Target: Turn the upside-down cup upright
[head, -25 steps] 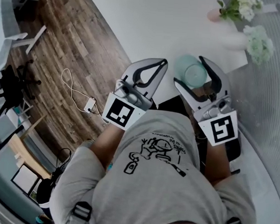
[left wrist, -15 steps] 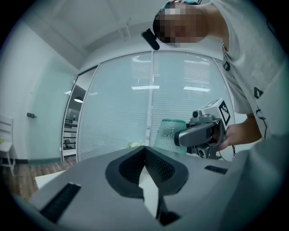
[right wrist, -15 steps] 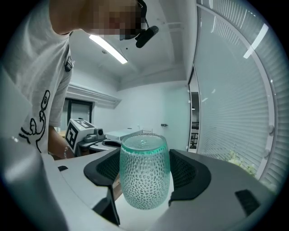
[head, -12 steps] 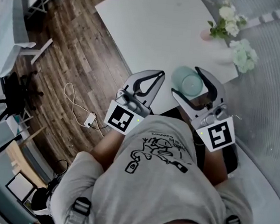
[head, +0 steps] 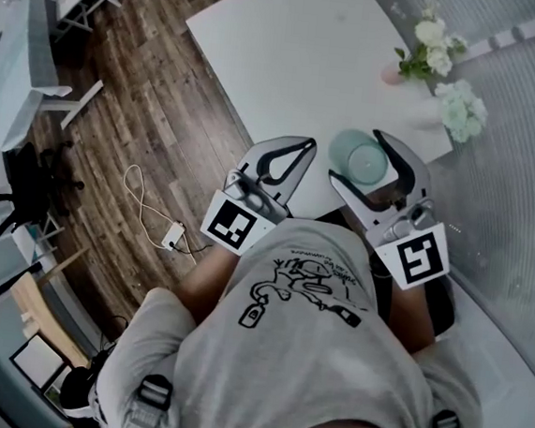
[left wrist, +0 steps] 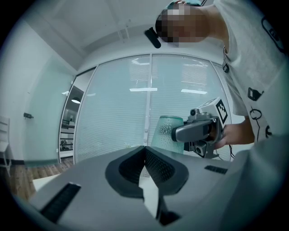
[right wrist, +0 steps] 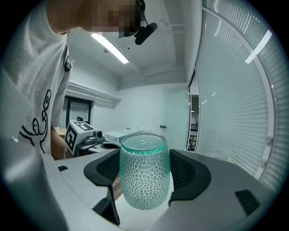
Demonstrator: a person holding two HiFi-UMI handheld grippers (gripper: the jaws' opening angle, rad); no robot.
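A teal dimpled glass cup [right wrist: 144,173] stands upside-down, its flat base on top, between the pads of my right gripper [right wrist: 143,180], which is shut on its sides. From the head view the cup [head: 362,158] hangs over the near edge of the white table [head: 283,50], still in my right gripper [head: 357,159]. Just to its left my left gripper [head: 304,144] is shut with nothing in it. In the left gripper view its tips [left wrist: 144,150] meet, and the cup [left wrist: 163,131] shows beyond them, with the right gripper [left wrist: 198,131] across its side.
Two bunches of pale flowers [head: 425,40] [head: 461,107] stand at the table's far right corner. A glass wall with blinds [right wrist: 235,99] runs along the right. Wooden floor with a cable and plug [head: 167,232] lies to the left, and a black chair [head: 27,171] beyond.
Both grippers have risen slightly together, the right one carrying the cup. Neither pair of jaws has changed.
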